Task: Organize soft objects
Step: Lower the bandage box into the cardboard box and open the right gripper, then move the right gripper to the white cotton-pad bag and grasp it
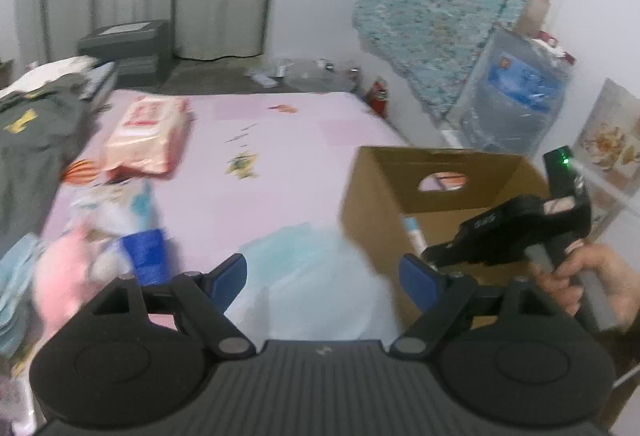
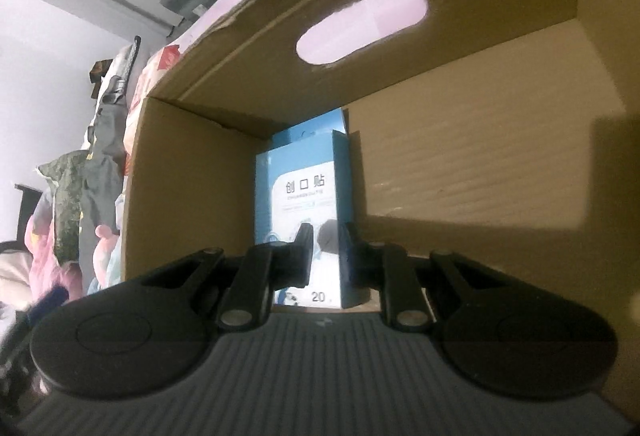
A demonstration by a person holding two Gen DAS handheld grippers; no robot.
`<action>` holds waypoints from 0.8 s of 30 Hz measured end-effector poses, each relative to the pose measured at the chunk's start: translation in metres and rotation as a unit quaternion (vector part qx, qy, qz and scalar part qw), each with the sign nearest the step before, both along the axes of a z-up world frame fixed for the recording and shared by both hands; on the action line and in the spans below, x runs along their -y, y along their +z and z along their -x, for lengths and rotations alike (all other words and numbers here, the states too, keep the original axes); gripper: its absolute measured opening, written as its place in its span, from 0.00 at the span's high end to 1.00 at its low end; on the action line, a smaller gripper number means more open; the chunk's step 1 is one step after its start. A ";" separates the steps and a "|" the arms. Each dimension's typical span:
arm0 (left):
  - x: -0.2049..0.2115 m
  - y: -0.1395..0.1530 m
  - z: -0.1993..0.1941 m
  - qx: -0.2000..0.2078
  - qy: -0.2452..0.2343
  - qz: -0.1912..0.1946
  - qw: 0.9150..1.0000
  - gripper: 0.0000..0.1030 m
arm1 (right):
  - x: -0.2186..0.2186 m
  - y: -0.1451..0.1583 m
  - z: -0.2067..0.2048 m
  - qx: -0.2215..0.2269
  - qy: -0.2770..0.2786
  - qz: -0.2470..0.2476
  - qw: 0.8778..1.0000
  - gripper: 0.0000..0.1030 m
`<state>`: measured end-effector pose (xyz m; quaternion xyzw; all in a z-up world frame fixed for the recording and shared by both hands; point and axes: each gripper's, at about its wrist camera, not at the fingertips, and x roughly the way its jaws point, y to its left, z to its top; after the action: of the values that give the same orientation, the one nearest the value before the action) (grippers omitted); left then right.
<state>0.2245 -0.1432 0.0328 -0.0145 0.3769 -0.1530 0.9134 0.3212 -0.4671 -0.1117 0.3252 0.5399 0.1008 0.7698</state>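
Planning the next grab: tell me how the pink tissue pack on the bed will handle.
The pink tissue pack looks puffy and plastic-wrapped, so it probably squashes and may slip between tongs. Likely light for its bulk. Lying flat on the bedsheet, it shouldn't roll.

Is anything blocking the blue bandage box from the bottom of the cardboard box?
Nothing visible does. The right gripper holds the blue bandage box inside the brown cardboard box, whose interior looks otherwise bare.

I saw the blue bandage box [image 2: 304,196] upright inside the cardboard box [image 2: 480,164], against its far wall. My right gripper [image 2: 326,240] clasped it.
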 end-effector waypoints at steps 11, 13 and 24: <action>-0.066 -0.022 0.027 -0.021 0.056 0.003 0.998 0.18 | -0.012 0.000 -0.003 0.001 -0.027 0.018 0.999 0.86; -0.079 -0.022 0.035 -0.016 0.070 0.007 0.997 0.18 | -0.012 0.003 -0.002 0.002 -0.032 0.026 0.999 0.86; -0.148 -0.001 0.079 0.056 0.142 0.029 0.988 0.13 | -0.014 0.079 0.027 0.073 -0.033 0.091 0.993 0.81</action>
<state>0.1455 0.0053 0.0316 -0.0856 0.3145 -0.0334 0.9448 0.2947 -0.4531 -0.0322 0.2631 0.4784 0.0494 0.8363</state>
